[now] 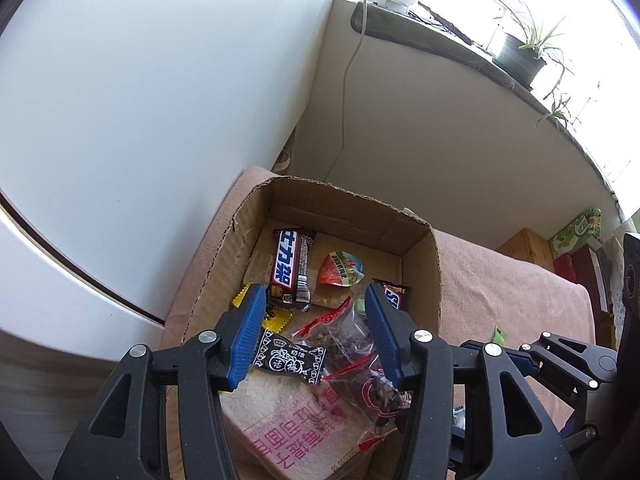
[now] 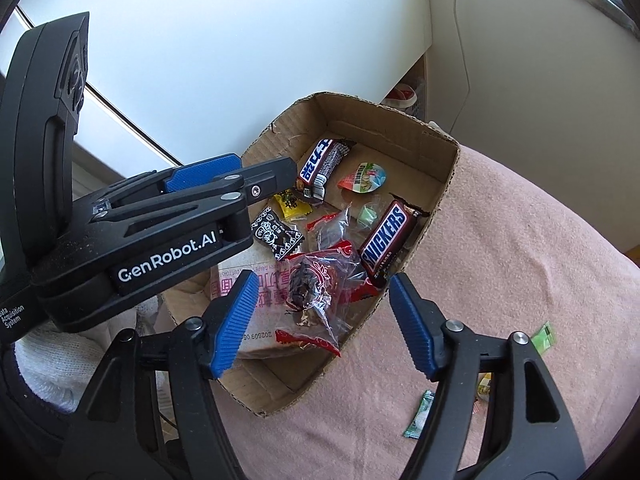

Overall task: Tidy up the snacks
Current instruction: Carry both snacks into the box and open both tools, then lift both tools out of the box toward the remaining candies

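Both grippers' jaws are being held apart, empty, over the cardboard box (image 2: 436, 184); loose green packets (image 2: 418, 416) should be gathered gently.

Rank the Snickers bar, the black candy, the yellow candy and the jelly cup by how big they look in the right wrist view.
Largest to smallest, as they appear:
1. Snickers bar
2. black candy
3. jelly cup and yellow candy: they look alike, and the left gripper may hide part of the yellow one, so I won't rank them.

Both wrist views look steeply down, close, sharing the cardboard box (image 1: 420, 264)
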Action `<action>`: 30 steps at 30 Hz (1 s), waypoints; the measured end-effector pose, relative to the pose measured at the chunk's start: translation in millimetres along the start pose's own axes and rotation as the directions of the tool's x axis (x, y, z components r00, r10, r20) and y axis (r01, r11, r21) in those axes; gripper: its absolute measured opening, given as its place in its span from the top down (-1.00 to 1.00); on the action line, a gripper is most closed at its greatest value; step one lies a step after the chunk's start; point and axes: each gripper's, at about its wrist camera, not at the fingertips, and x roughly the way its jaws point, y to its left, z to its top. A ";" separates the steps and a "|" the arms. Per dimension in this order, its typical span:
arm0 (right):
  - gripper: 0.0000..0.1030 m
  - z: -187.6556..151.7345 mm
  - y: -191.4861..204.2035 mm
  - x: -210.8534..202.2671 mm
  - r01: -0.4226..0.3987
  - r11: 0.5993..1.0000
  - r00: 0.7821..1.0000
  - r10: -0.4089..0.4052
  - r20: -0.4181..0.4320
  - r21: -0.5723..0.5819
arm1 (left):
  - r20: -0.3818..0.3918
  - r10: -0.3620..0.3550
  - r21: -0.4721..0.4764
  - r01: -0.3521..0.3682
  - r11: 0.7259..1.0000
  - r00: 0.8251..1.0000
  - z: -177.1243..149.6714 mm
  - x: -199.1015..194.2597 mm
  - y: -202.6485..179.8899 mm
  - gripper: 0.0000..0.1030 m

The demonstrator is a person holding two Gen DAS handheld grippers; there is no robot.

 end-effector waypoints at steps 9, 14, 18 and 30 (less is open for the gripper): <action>-0.37 -17.1 -7.8 -19.5 0.036 0.999 0.999 -0.035 0.023 -0.023 | 0.030 0.022 -0.006 -0.022 1.000 0.999 -1.6 -14.3 -3.8 -0.20; -0.37 -31.9 -23.6 -28.0 0.056 0.998 0.998 -0.056 0.034 0.001 | 0.065 0.028 0.014 -0.029 0.999 0.997 -7.5 -29.8 -15.6 -0.21; -0.37 -45.8 -37.9 -36.9 0.093 0.996 0.995 -0.093 0.041 0.001 | 0.084 0.027 0.016 -0.028 0.999 0.996 -13.0 -40.6 -23.9 -0.21; -0.37 -91.6 -92.4 -62.9 0.162 0.982 0.981 -0.171 0.092 0.094 | 0.090 -0.010 0.036 0.007 0.999 0.996 -36.4 -58.9 -46.1 -0.21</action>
